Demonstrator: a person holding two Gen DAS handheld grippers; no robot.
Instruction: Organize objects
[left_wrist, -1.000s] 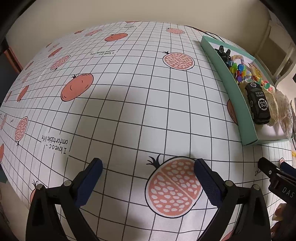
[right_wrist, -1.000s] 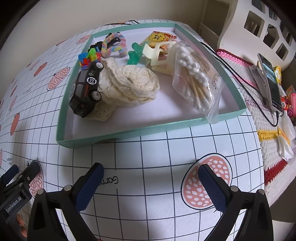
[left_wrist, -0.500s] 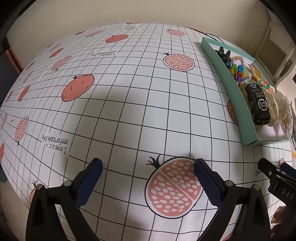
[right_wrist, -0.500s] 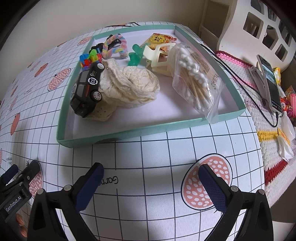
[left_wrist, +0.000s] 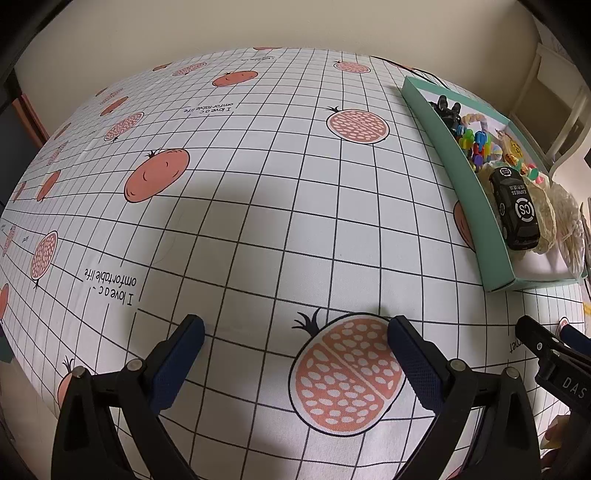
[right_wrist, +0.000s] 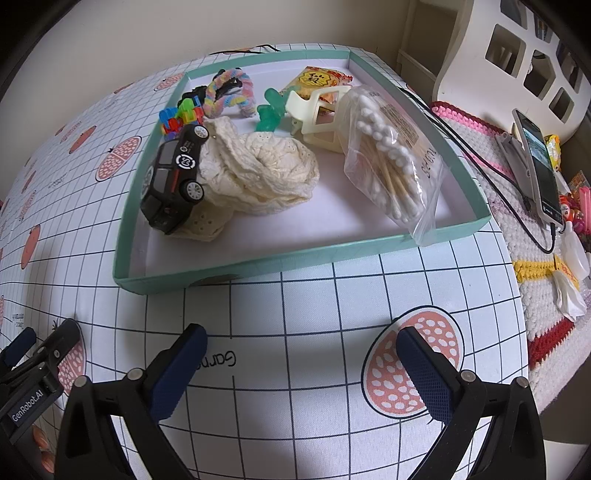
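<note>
both tongs, left tongs (left_wrist: 295, 338) and right tongs (right_wrist: 301, 347), hang released and empty above the surface (left_wrist: 258, 221), while toy car (right_wrist: 173, 177) lies in teal tray (right_wrist: 295, 254), so probably next is reaching in to pick one item.

a beige wall (left_wrist: 258, 26) rises behind the pomegranate-print tablecloth (left_wrist: 258, 184); white cut-out furniture (right_wrist: 517, 55) stands right.

Both the left gripper (left_wrist: 295, 332) and the right gripper (right_wrist: 301, 343) are showing black angular arms with silver pivot screws and dark-blue textured fingers (left_wrist: 177, 360), with white "GenRobot.AI" lettering sitting lower left in the right wrist view.
</note>
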